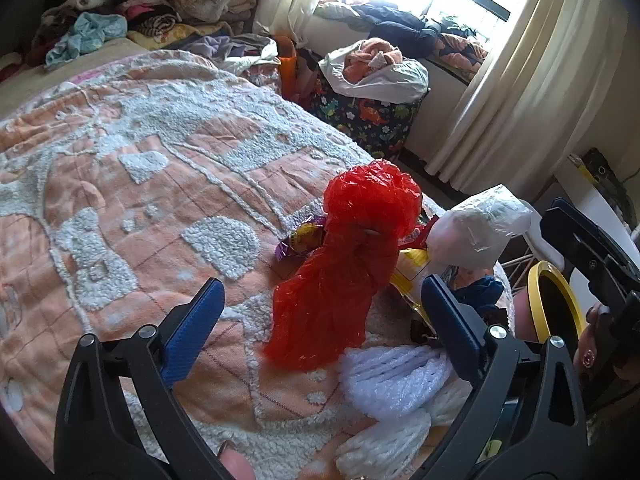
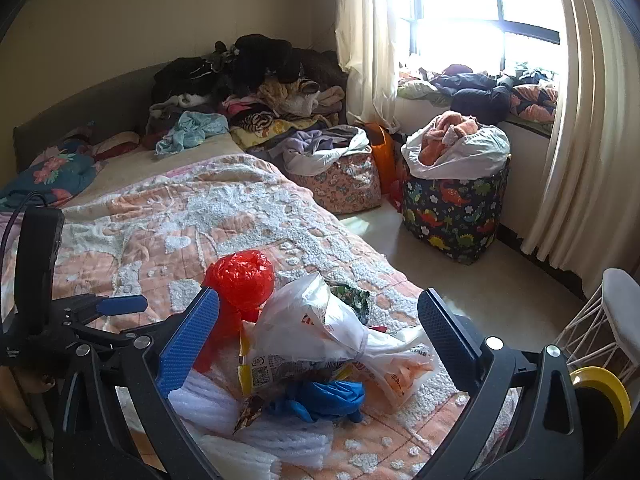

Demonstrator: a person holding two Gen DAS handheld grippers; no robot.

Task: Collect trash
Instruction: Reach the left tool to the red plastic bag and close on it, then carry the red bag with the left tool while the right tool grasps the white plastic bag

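Left tongs (image 1: 320,308) released, jaws spread wide over the bed (image 1: 120,184), red plastic bag (image 1: 352,248) between them, untouched. Just right: white foam sheet (image 1: 392,376), white plastic bag (image 2: 320,324), blue crumpled bag (image 2: 324,398), all heaped on the near right corner of the bed. Right tongs (image 2: 320,320) released, straddling the heap. Yellow-rimmed bin (image 2: 600,392) at far right.

Wide-apart left tongs (image 1: 320,312) over red plastic bag (image 1: 344,268) on blanket (image 1: 120,184)

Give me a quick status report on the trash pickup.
Left gripper open, right gripper open, both empty. Red bag, white bag and wrappers piled on bed. Nothing blocking.
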